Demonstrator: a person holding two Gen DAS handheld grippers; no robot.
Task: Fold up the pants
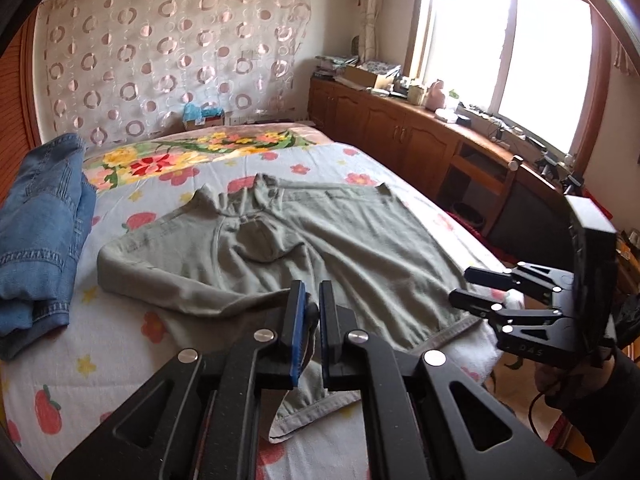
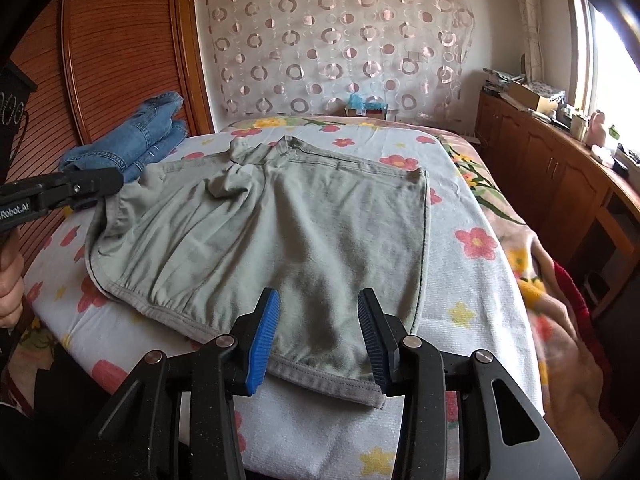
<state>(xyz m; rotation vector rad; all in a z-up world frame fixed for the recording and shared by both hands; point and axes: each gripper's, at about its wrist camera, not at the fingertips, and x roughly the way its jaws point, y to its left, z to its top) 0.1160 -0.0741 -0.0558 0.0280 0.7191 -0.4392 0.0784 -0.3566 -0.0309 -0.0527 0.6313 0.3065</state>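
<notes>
Grey-green pants [image 1: 280, 248] lie on a floral bedsheet, partly folded, waistband toward the far side; they also show in the right wrist view [image 2: 280, 232]. My left gripper [image 1: 314, 320] is shut on the near hem of one pant leg, with cloth pinched between its blue pads and hanging below. It also shows at the left of the right wrist view [image 2: 108, 184], at the pants' left edge. My right gripper [image 2: 318, 336] is open, its jaws straddling the near hem without pinching it. It also shows at the right of the left wrist view [image 1: 460, 286], at the pants' right edge.
Folded blue jeans [image 1: 40, 240] lie at the bed's left side, by the wooden wall panel; they also show in the right wrist view [image 2: 132, 140]. A wooden cabinet [image 1: 400, 132] with clutter runs under the window on the right. The bed's near edge [image 2: 320, 460] is close below the grippers.
</notes>
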